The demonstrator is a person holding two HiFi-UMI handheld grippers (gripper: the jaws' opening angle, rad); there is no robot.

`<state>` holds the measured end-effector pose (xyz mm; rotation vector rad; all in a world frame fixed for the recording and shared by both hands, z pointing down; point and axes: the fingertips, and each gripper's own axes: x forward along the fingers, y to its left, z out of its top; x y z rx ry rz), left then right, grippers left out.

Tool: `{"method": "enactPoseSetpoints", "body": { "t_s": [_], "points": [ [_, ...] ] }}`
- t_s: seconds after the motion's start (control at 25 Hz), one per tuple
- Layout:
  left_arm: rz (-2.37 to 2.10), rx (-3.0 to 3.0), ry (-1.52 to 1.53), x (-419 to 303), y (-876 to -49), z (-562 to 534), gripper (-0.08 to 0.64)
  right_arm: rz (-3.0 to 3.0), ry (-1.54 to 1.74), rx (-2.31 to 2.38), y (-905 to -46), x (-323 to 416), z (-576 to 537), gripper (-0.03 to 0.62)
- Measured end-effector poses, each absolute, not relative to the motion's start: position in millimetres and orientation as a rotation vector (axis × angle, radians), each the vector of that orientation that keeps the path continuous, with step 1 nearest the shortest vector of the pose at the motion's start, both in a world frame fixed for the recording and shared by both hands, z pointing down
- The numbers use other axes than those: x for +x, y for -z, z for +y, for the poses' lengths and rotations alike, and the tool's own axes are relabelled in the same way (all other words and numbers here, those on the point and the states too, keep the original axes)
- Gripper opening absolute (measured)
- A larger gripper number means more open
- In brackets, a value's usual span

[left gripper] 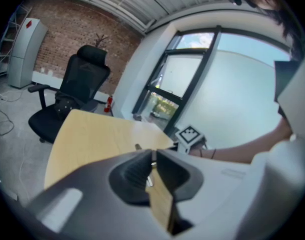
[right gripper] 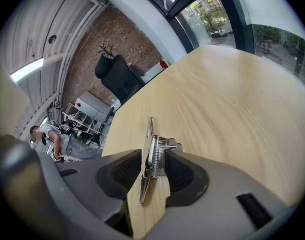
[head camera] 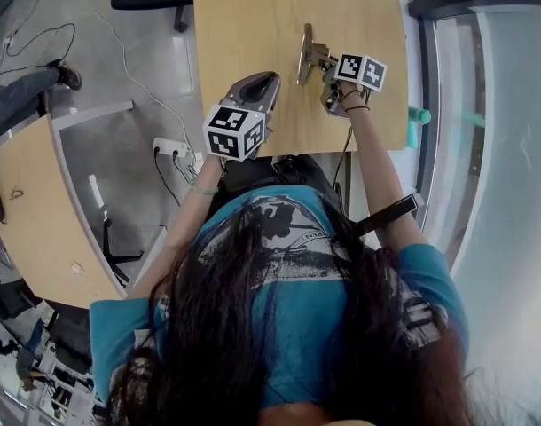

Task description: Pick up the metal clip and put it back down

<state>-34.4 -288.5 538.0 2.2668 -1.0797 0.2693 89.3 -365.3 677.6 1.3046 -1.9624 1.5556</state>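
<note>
right gripper (right gripper: 153, 159) released, jaws astride the metal clip (head camera: 304, 53), pads not pressing | clip lay flat mid-surface (head camera: 253, 25) | left gripper (left gripper: 153, 156) clenched, empty, over the surface's near edge | judged: pads needed centring on the clip's spring, squeezing squarely before lifting

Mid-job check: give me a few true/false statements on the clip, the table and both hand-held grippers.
1. The silver metal spring clip rests on the light wooden table. True.
2. The clip sits between the right hand-held gripper's jaws. True.
3. The left hand-held gripper holds the clip. False: its jaws are together with nothing between them.
4. A red office chair stands beyond the table. False: the office chair is black.
</note>
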Motion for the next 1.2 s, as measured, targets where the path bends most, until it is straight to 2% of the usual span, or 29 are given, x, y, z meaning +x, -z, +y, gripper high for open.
{"method": "enactPoseSetpoints", "body": {
  "t_s": [0.08,0.16,0.48,1.2],
  "points": [
    [-1.087,2.259,-0.269,-35.6,-538.5,-287.6,0.028,-1.963,-1.576,1.309,-679.3,88.3,-365.7,0.147],
    [-1.096,2.250,-0.268,-37.4,-539.1,-286.6,0.028,-1.959,-1.632,1.331,-679.4,88.0,-367.2,0.100],
    [-1.140,2.222,-0.259,-47.2,-538.8,-285.3,0.028,-1.991,-1.724,1.345,-668.3,84.5,-366.1,0.094],
    [-1.180,2.223,-0.202,-17.2,-515.4,-246.0,0.028,-2.373,-1.731,1.291,-533.3,101.8,-290.3,0.094]
  ]
}}
